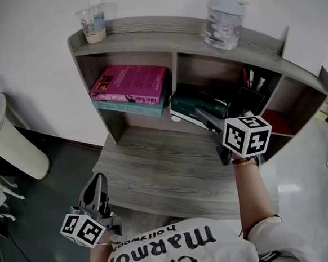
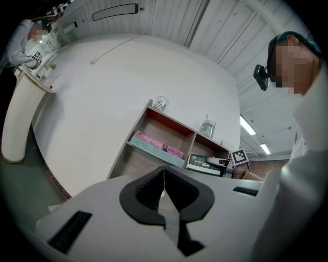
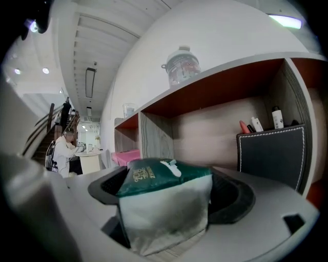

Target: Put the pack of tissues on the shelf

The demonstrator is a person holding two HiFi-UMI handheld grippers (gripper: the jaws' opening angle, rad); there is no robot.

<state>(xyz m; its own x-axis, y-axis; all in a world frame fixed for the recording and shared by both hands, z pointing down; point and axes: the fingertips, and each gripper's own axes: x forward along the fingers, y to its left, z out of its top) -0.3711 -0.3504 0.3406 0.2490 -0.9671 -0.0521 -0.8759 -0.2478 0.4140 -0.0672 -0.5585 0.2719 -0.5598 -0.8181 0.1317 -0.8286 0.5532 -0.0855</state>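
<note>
One pack of tissues (image 3: 164, 215), green on top and white below, is clamped between the two pads of the right claw (image 3: 169, 192), which is clenched on the pack's near end. The pack lies within the middle compartment of the shelf (image 1: 176, 44); whether it rests on that compartment's floor cannot be determined. At the right side of the same compartment stands a black pen holder (image 1: 248, 100) with pens upright in it. In the shelf's left compartment a pink book (image 1: 131, 81) lies flat on a teal book (image 1: 132, 107). On the shelf's top board stand a clear jar (image 1: 223, 22), above the middle compartment, and a plastic cup (image 1: 94, 25), at the left end. The counter (image 1: 161, 167) extends forward from the shelf's base. The left claw (image 2: 164, 192) is held at the counter's near edge, well apart from the shelf, jaws pressed together with nothing between them.
</note>
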